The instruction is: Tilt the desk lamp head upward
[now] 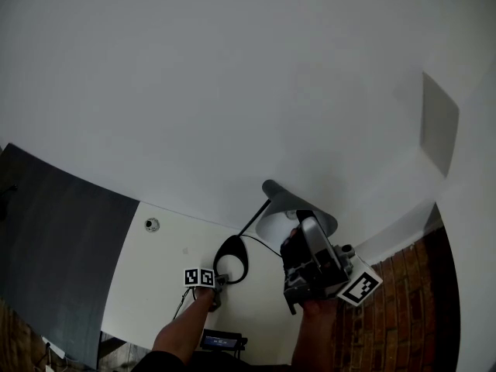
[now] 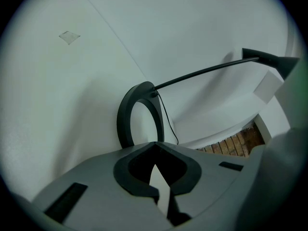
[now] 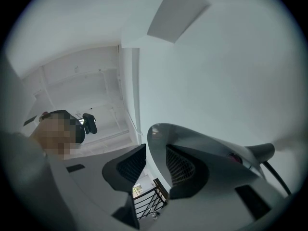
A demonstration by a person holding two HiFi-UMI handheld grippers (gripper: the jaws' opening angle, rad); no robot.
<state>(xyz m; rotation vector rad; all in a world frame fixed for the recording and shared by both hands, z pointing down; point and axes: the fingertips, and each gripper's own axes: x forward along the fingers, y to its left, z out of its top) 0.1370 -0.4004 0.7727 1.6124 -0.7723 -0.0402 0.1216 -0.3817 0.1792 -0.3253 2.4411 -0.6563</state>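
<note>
The desk lamp has a dark ring base [image 1: 232, 260], a thin black arm [image 1: 254, 217] and a grey cone-shaped head [image 1: 298, 210]. My right gripper [image 1: 297, 236] is shut on the head's rim; in the right gripper view the head [image 3: 202, 150] sits between the two dark pads [image 3: 126, 166] of the right gripper [image 3: 155, 159]. My left gripper [image 1: 219, 282] is low beside the ring base. In the left gripper view the left gripper [image 2: 154, 146] has its tips meeting in front of the ring base [image 2: 126, 114], whose near edge is hidden. The arm [image 2: 202, 72] runs right to the head [image 2: 272, 60].
A black cord [image 2: 166, 121] hangs from the base. White surfaces fill most of the views, with a brick wall [image 1: 403, 301] at lower right and a dark panel [image 1: 54, 246] at left. A round fitting [image 1: 152, 225] sits near the base. A black railing [image 3: 147, 201] shows between the right jaws.
</note>
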